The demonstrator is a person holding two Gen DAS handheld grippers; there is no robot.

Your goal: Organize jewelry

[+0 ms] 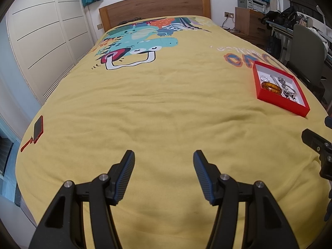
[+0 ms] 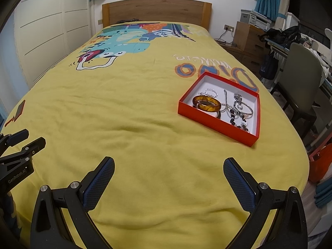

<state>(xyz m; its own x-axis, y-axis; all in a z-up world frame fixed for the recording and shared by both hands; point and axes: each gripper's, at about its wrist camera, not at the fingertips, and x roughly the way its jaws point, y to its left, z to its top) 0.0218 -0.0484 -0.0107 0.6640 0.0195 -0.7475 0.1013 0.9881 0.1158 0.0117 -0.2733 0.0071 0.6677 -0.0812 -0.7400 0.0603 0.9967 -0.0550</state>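
Observation:
A red box (image 2: 215, 127) with a white inside lies on the yellow bedspread (image 2: 134, 108), at the right. In it are an amber bangle (image 2: 206, 103), silver chains (image 2: 211, 93), a silver bangle (image 2: 248, 109) and a dark bead bracelet (image 2: 238, 122). The box also shows in the left wrist view (image 1: 278, 101), far right, with the amber bangle (image 1: 270, 87). My right gripper (image 2: 169, 166) is open and empty, near the bed's foot, short of the box. My left gripper (image 1: 164, 157) is open and empty, left of it; it also shows in the right wrist view (image 2: 29, 138).
A red phone (image 1: 38, 128) with a strap lies at the bed's left edge. A wooden headboard (image 1: 155, 8) stands at the far end. White wardrobe doors (image 1: 41, 37) line the left. A grey chair (image 2: 300, 78) and drawers (image 2: 249, 39) stand right of the bed.

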